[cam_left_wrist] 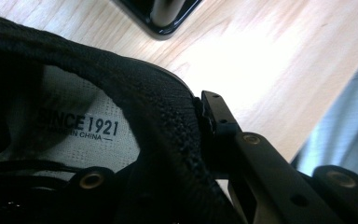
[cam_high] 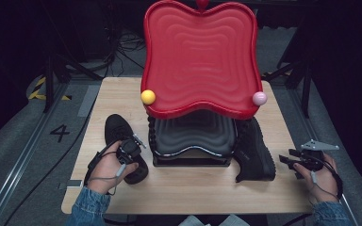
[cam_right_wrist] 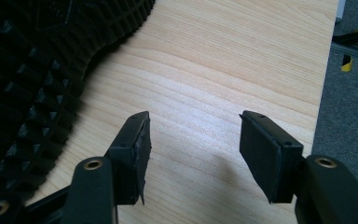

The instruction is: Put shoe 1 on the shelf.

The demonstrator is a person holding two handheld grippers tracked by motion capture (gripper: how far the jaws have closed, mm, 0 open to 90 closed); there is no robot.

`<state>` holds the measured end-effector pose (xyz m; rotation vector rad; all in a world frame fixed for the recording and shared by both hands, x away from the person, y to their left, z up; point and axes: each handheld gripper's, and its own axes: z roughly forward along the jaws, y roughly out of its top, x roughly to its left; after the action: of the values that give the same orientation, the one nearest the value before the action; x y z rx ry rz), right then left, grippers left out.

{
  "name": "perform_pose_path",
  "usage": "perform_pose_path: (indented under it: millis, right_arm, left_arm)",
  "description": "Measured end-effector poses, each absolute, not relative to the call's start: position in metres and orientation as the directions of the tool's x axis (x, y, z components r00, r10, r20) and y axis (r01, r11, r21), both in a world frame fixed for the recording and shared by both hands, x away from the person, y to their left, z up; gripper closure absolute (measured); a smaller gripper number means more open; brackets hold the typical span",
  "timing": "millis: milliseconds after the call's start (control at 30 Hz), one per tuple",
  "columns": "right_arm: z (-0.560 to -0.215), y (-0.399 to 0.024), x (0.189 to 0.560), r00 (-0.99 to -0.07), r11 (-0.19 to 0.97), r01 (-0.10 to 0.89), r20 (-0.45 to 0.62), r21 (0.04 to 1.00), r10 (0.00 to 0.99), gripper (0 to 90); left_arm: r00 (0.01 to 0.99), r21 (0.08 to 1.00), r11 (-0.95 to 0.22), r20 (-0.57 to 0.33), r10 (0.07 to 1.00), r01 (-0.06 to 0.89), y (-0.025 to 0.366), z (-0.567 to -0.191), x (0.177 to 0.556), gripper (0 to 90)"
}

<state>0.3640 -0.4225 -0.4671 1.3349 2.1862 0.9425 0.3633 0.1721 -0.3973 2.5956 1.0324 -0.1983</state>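
Wooden table point(cam_high: 122, 94) holds two black shoes. Left gripper point(cam_high: 131, 149) pinches the collar of the left shoe point(cam_high: 122, 141), at eight o'clock from the red tray point(cam_high: 200, 56). Right gripper point(cam_high: 294, 162) gapes wide, holding nothing, beside the right shoe point(cam_high: 254, 150).

Bench point(cam_high: 179, 188): pale wood with fine lengthwise grain. Two-tier rack: upper tray point(cam_high: 200, 56) glossy red with concentric wavy ridges, one yellow ball point(cam_high: 148, 97) and one pink ball point(cam_high: 259, 98) at its front corners; lower tray point(cam_high: 193, 134) black with the same ripple pattern. Left shoe point(cam_high: 122, 141) black mesh, pale grey insole printed in black lettering; right shoe point(cam_high: 253, 153) black, sole studded in rows of small pyramids; both grippers, left gripper point(cam_high: 131, 149) and right gripper point(cam_high: 292, 161), black.
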Motion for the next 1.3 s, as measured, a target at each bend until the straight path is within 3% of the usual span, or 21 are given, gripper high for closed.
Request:
perform_pose_path:
  millis: [567,1300]
  right_arm:
    - [-0.465,-0.419,0.365,-0.470,0.325,0.604,-0.004,0.728,0.882,43.9]
    - [-0.464,-0.416,0.368,-0.479,0.330,0.599,-0.003,0.730,0.878,42.9]
  left_arm:
    - [0.786,0.321,-0.718,-0.280,0.551,0.618,0.178,-0.342,0.357,85.2]
    - [0.874,0.341,-0.806,-0.222,0.432,0.484,0.184,-0.258,0.340,84.9]
